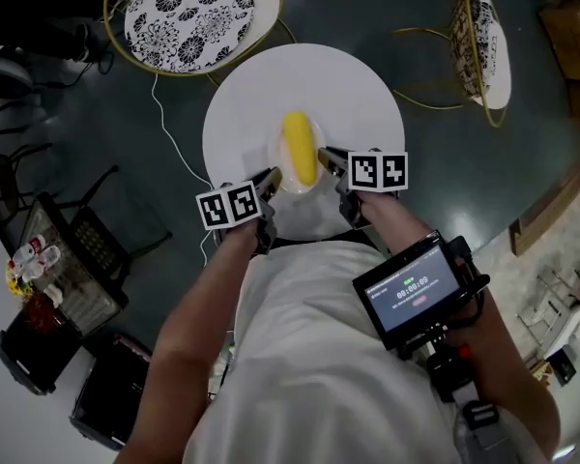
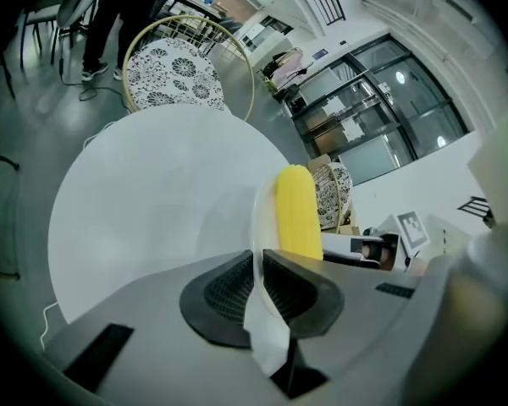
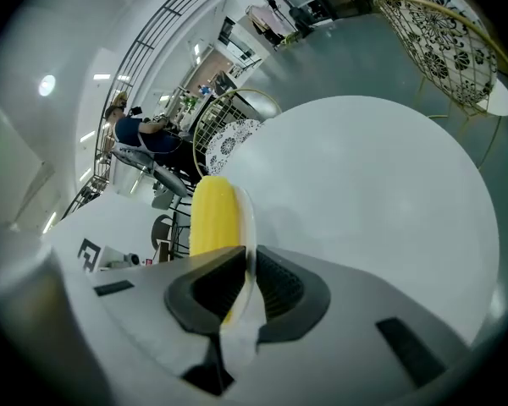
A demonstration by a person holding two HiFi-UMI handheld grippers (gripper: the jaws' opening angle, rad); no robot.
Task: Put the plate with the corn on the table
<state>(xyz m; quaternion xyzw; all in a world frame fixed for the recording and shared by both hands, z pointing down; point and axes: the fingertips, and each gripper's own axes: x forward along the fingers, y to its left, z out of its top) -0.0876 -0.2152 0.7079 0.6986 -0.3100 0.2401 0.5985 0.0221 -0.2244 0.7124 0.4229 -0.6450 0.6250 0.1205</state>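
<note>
Corn lay on a plate pinched at nine and three o'clock by the left gripper and right gripper; lowering both evenly onto the table seemed safest.

Head view from above, facing steeply down on the round white table, each gripper view near its jaws, looking across the table from opposite sides, all three sharing the corn.
</note>
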